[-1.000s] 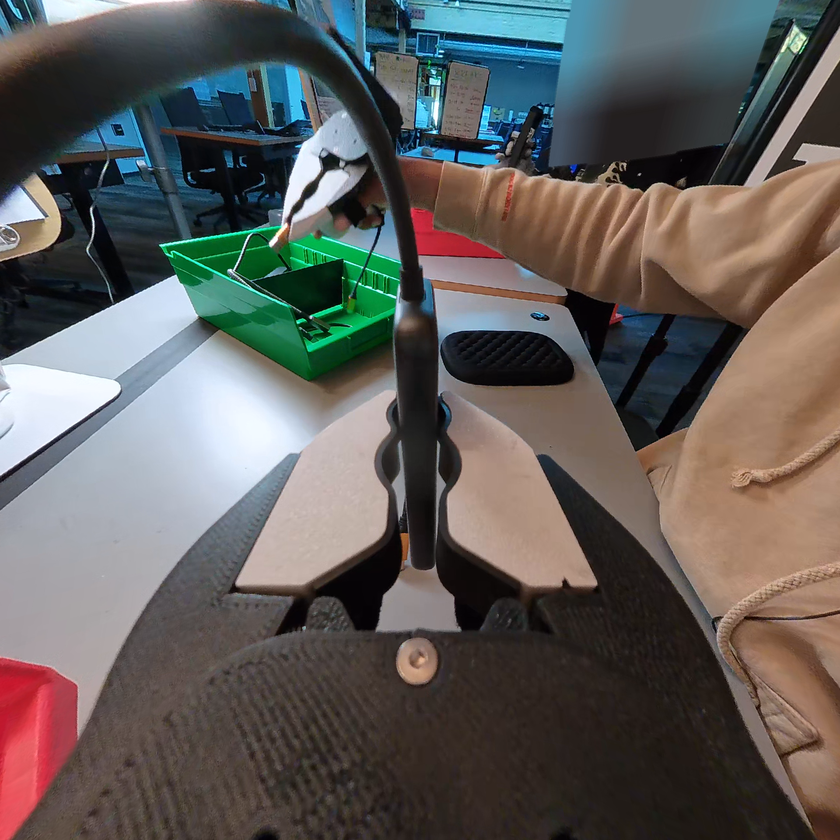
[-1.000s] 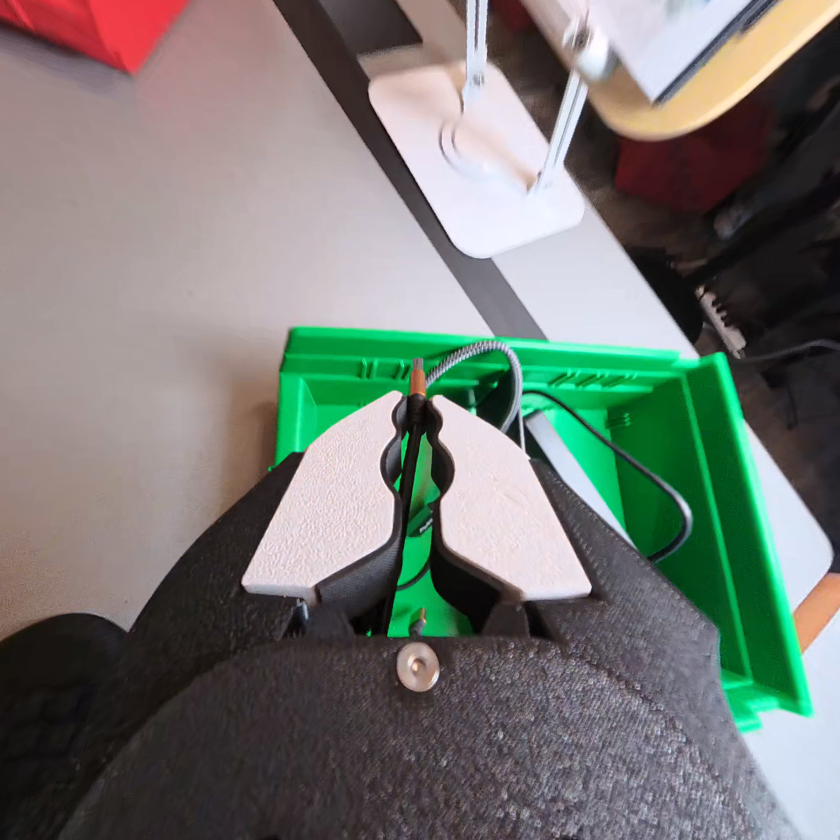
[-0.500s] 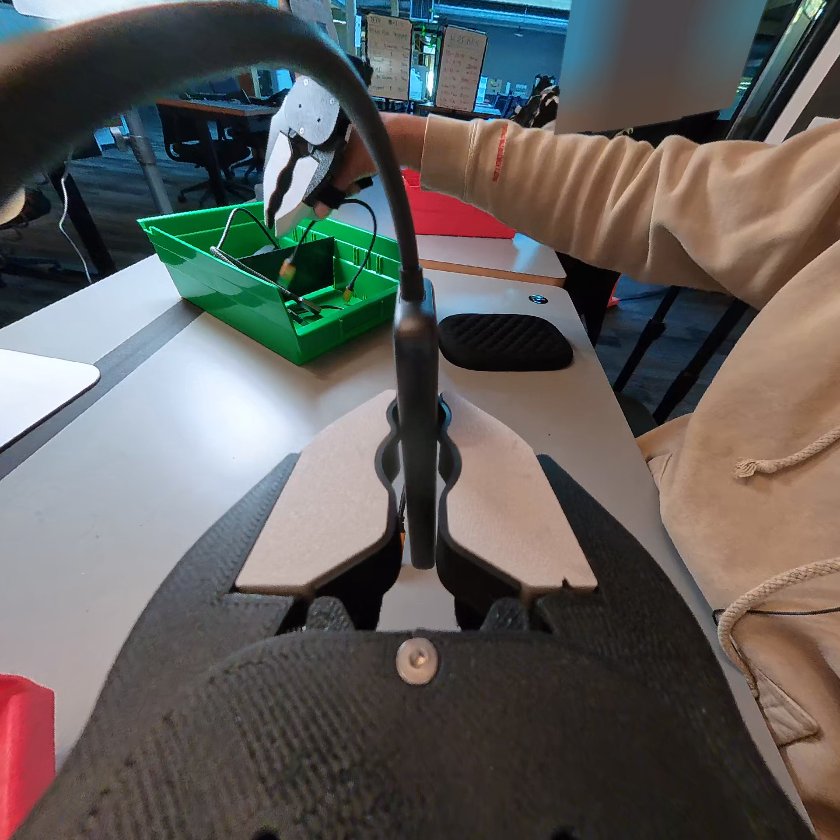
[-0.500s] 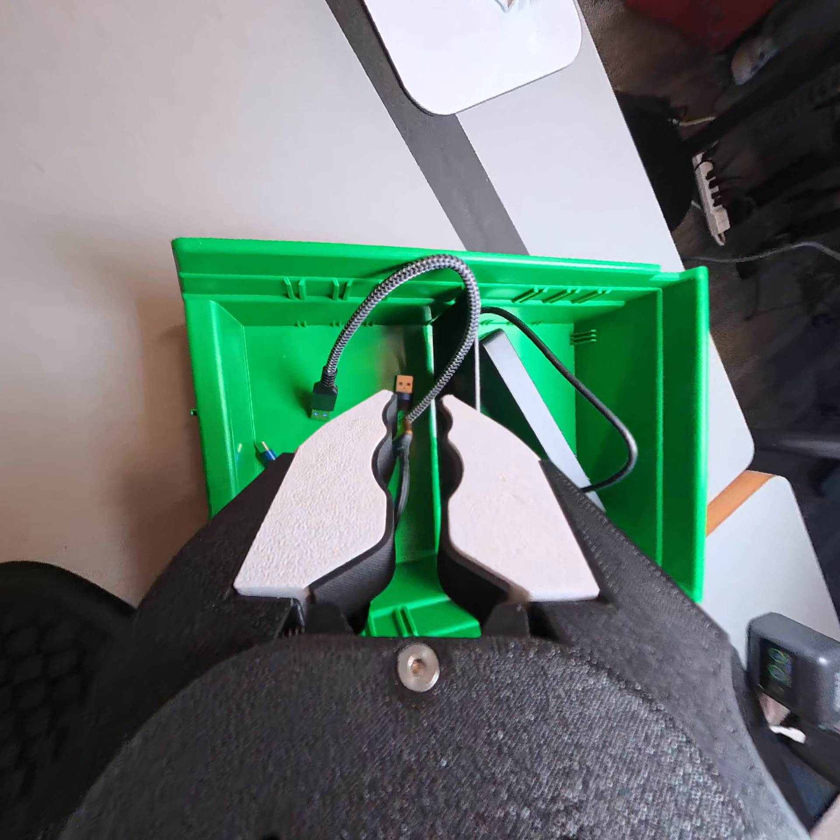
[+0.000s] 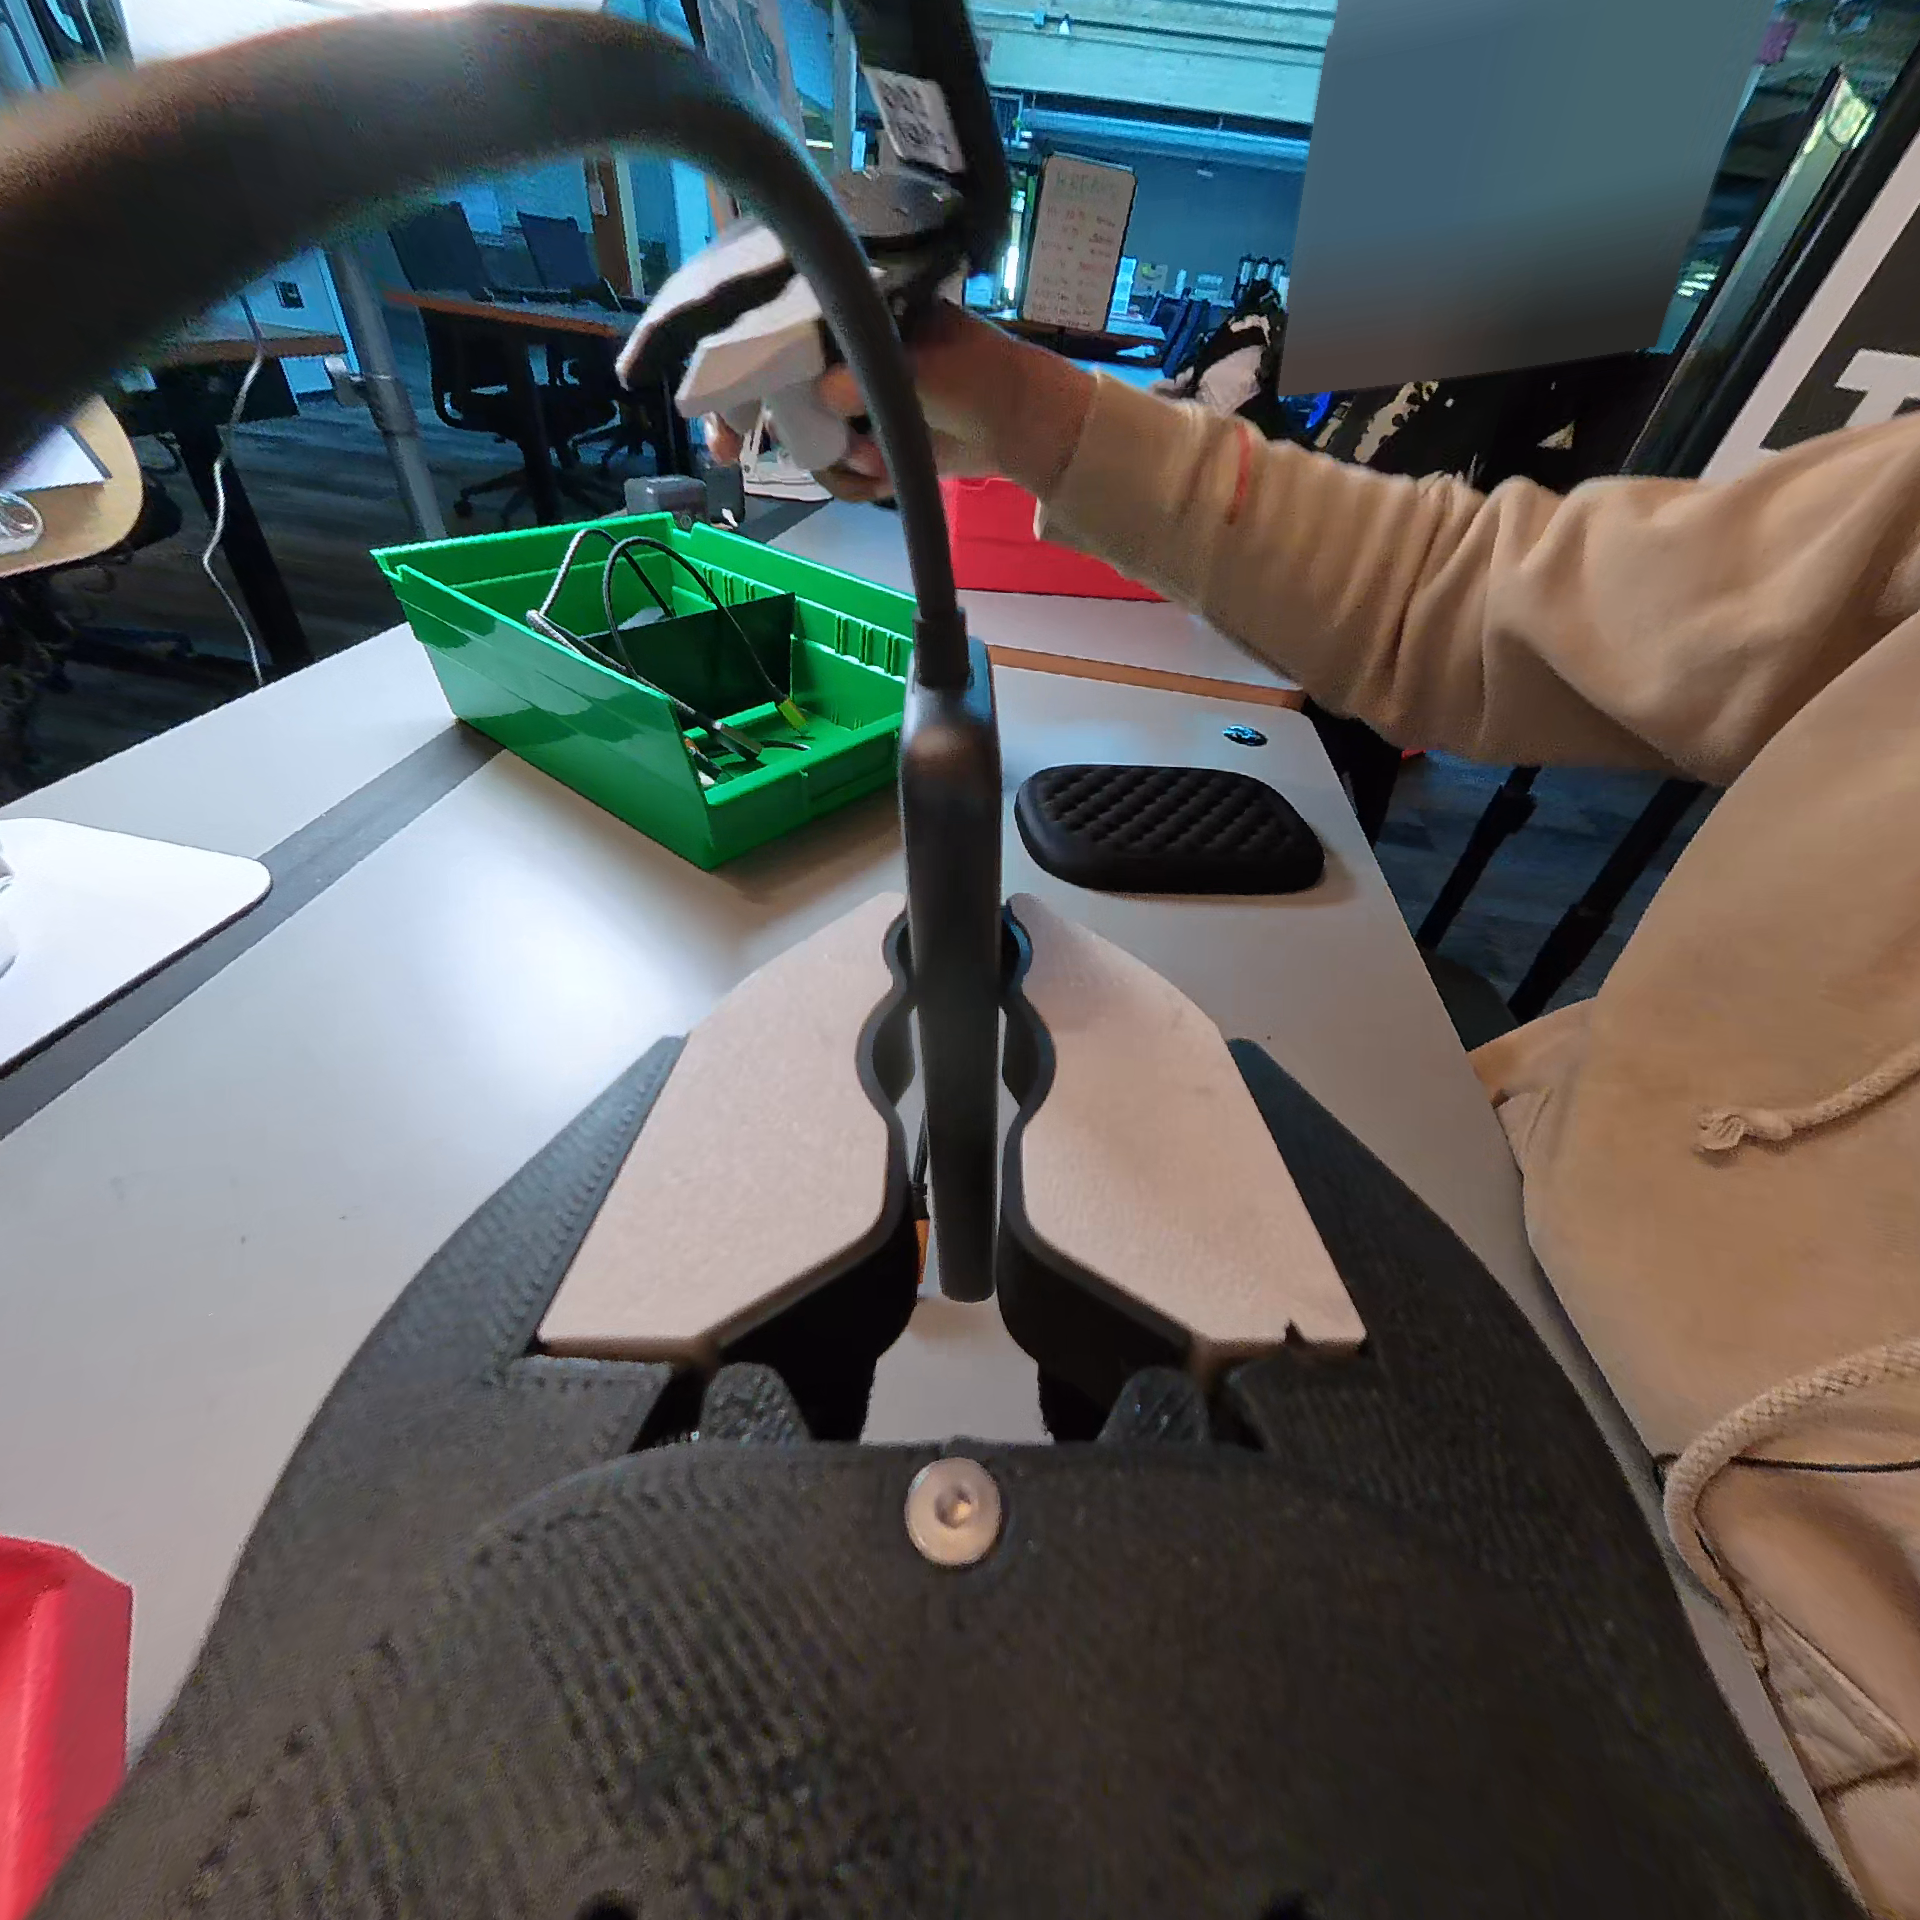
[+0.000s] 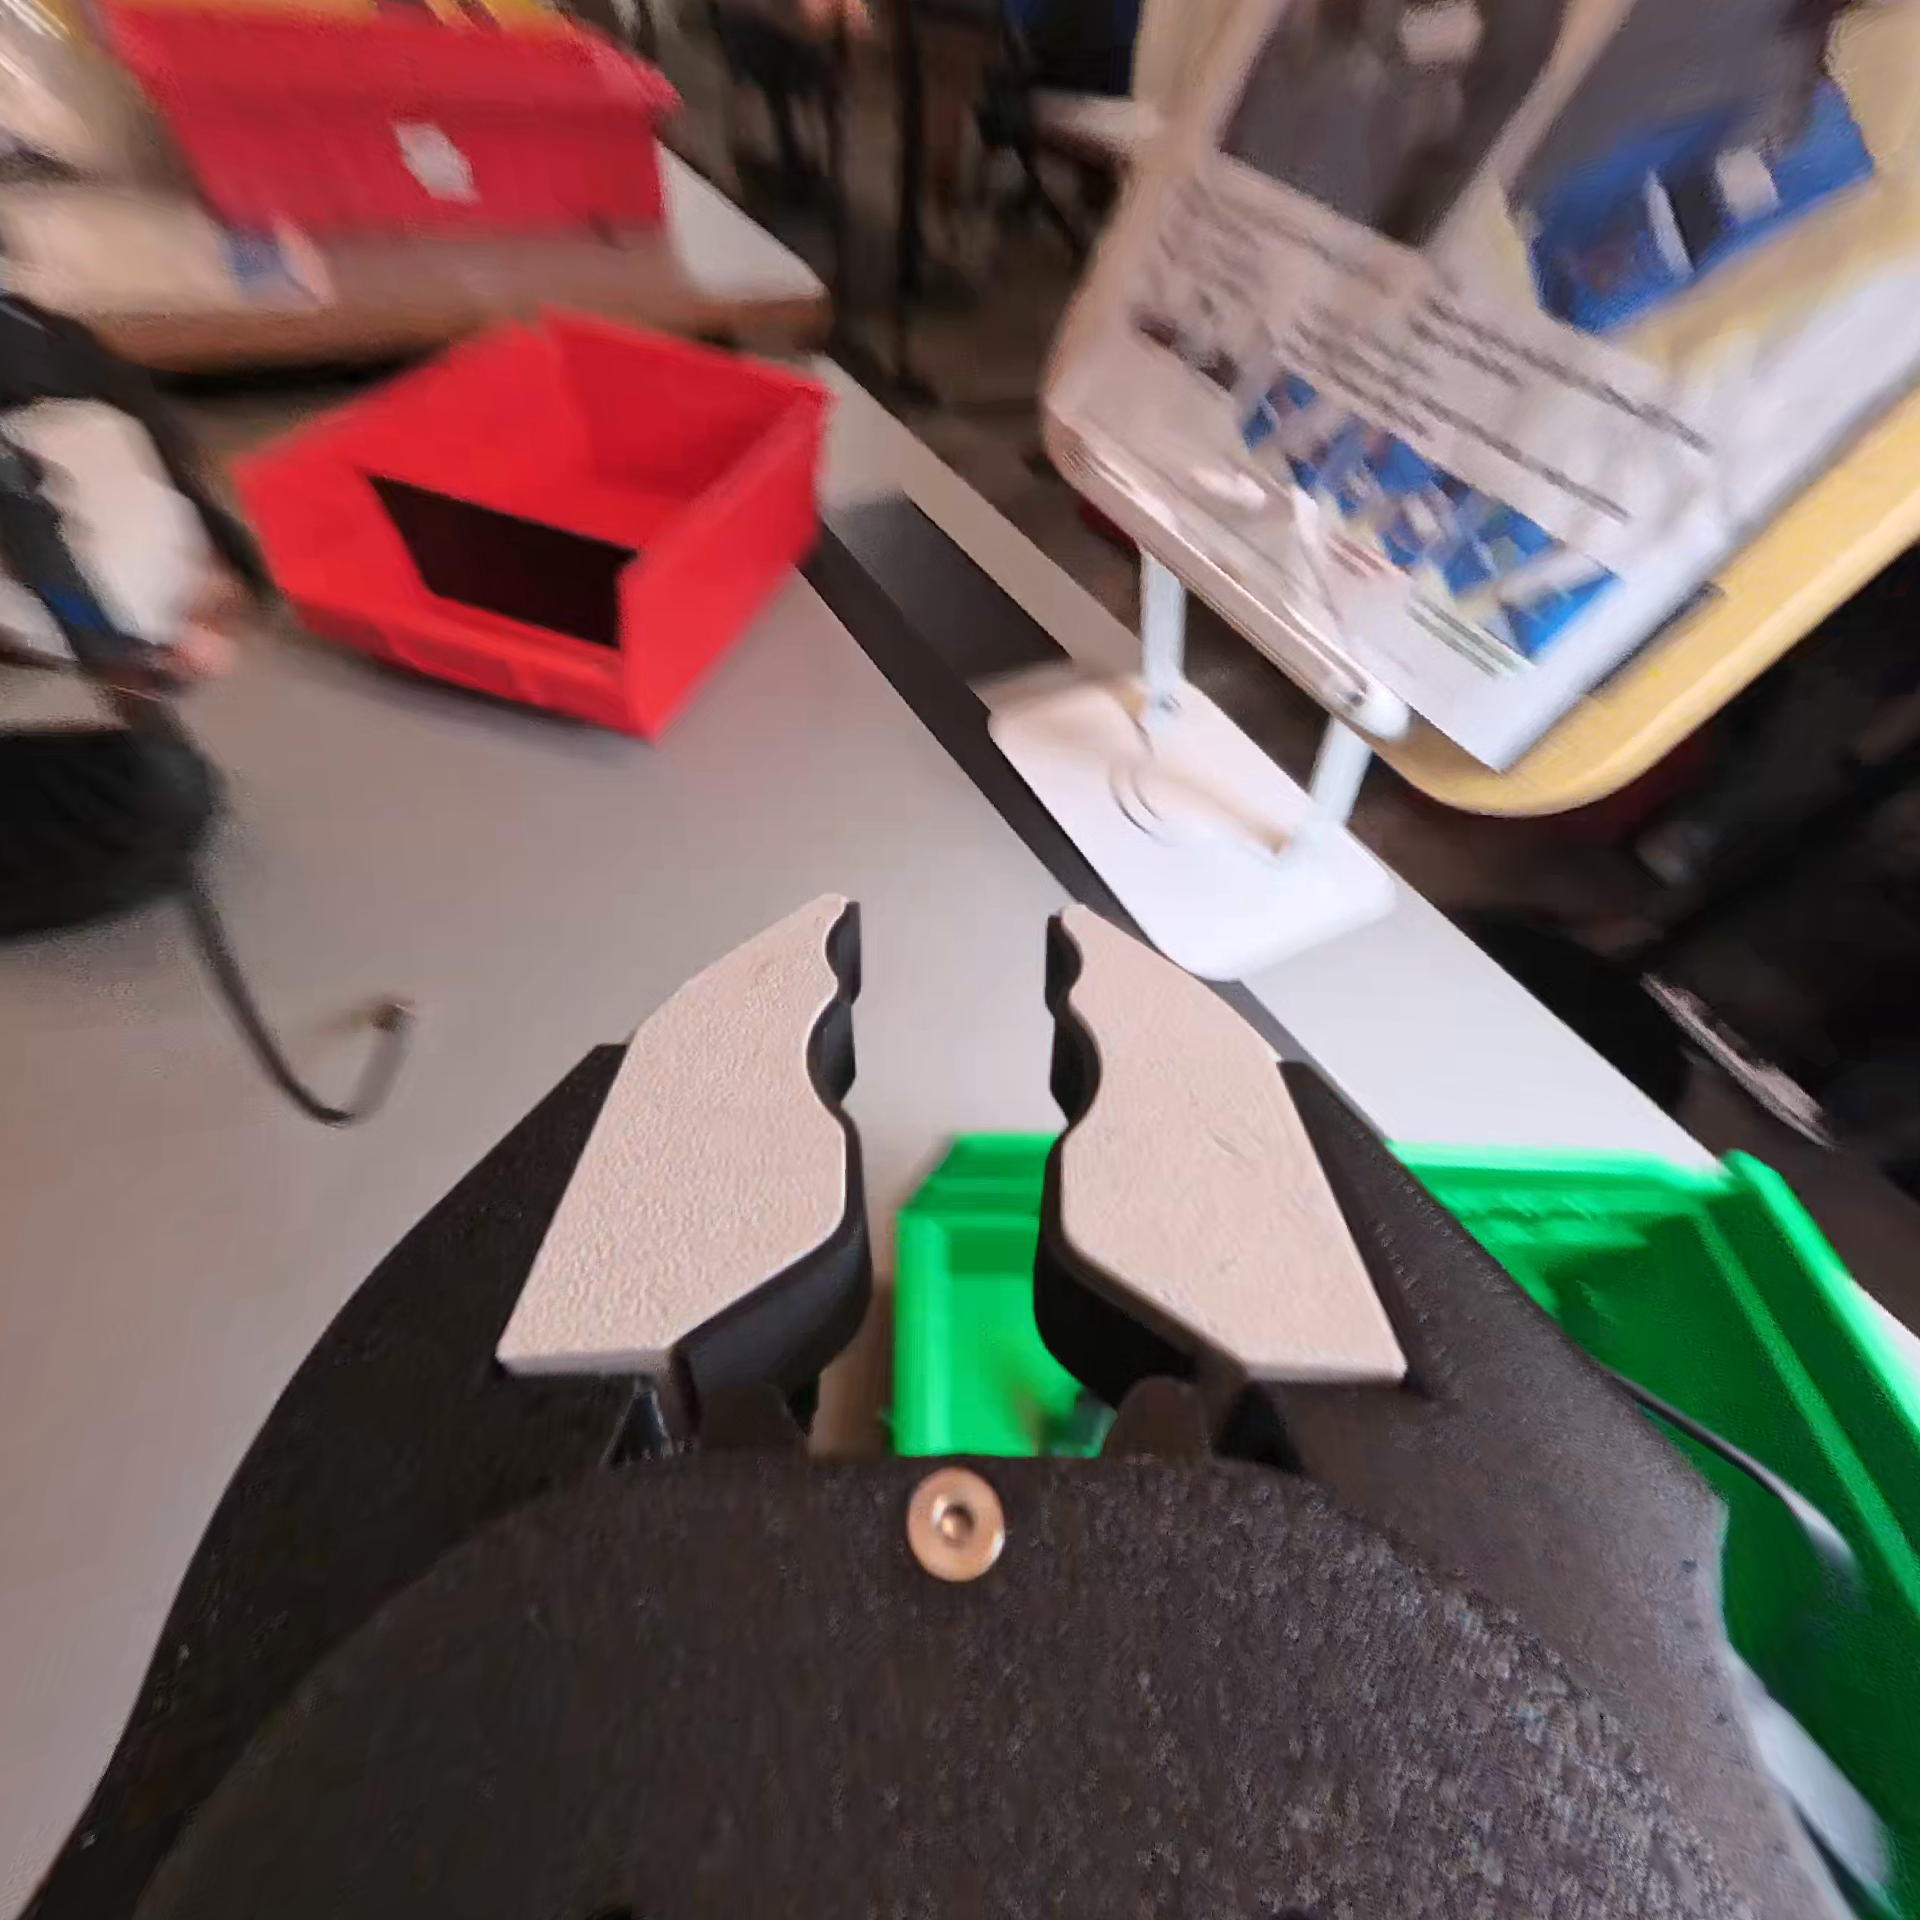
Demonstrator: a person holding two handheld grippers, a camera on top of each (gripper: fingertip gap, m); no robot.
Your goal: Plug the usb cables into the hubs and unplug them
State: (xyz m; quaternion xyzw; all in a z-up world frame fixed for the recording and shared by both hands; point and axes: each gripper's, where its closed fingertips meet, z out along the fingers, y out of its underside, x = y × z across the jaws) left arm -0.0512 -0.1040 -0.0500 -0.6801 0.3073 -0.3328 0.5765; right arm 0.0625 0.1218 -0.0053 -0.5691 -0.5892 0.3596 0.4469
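My left gripper (image 5: 954, 925) is shut on a black USB hub (image 5: 951, 831) and holds it upright above the grey table (image 5: 416, 1039). The hub's thick black cable (image 5: 852, 270) arcs up and to the left. My right gripper (image 6: 953, 925) is open and empty, above the near end of the green bin (image 6: 1621, 1309). It also shows in the left wrist view (image 5: 748, 364), raised behind the hub over the green bin (image 5: 582, 717). Several USB cables (image 5: 623, 582) lie in that bin.
A black wrist rest (image 5: 1169, 842) lies right of the hub. A red bin (image 6: 540, 530) stands on the table ahead of my right gripper. A white stand base (image 6: 1195, 831) sits at the table's dark strip. A person's beige sleeve (image 5: 1455, 603) crosses the right side.
My right gripper opened and let go of the braided USB cable, which now lies in the green bin. It then lifted and tilted away. My left gripper kept its hold on the hub.
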